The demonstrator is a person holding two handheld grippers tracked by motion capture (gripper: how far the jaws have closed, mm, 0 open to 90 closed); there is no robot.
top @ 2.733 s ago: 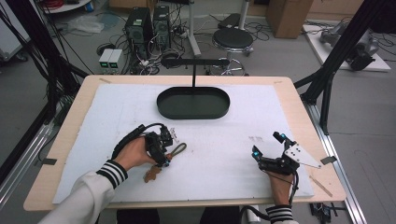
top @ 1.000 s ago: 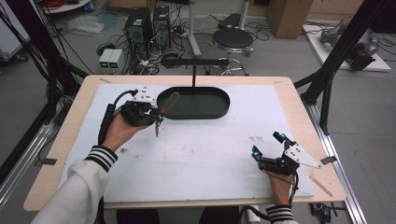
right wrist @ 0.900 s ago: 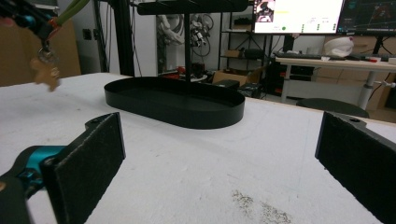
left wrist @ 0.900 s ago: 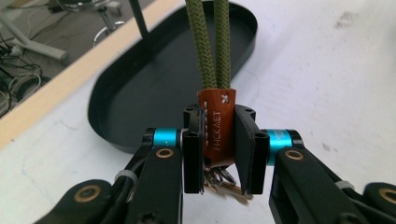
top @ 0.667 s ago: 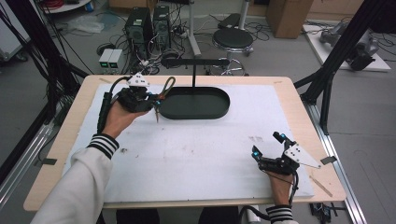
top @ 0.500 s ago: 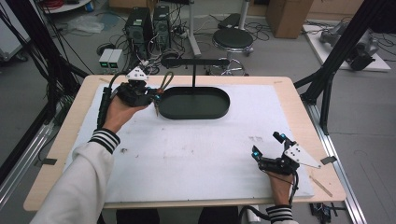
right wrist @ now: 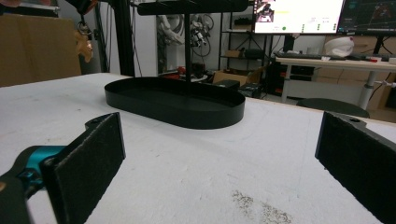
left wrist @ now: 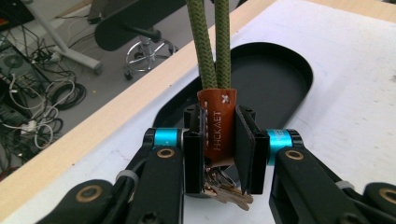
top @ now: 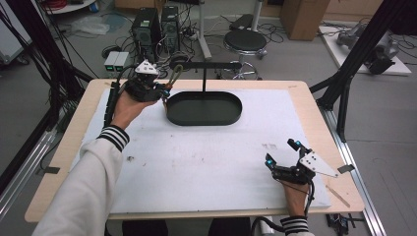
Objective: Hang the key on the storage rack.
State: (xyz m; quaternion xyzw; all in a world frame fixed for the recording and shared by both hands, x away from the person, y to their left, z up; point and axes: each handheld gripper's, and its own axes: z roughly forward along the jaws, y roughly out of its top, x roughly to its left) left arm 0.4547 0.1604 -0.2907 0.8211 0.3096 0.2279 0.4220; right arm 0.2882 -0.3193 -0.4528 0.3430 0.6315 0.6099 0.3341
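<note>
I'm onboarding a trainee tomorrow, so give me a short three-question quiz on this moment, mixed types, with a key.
1. True or false: the left tool is clamped on the orange tag of the keychain.
2. Multiple choice: the right tool is
A. shut on a key
B. open, low over the white mat
C. inside the black tray
3. Fill in: the keychain's looped cord is coloured ____.

Key:
1. True; the jaws press the tag from both sides, with keys hanging below.
2. B; its jaws stand wide apart with nothing between them.
3. Olive green.
</note>
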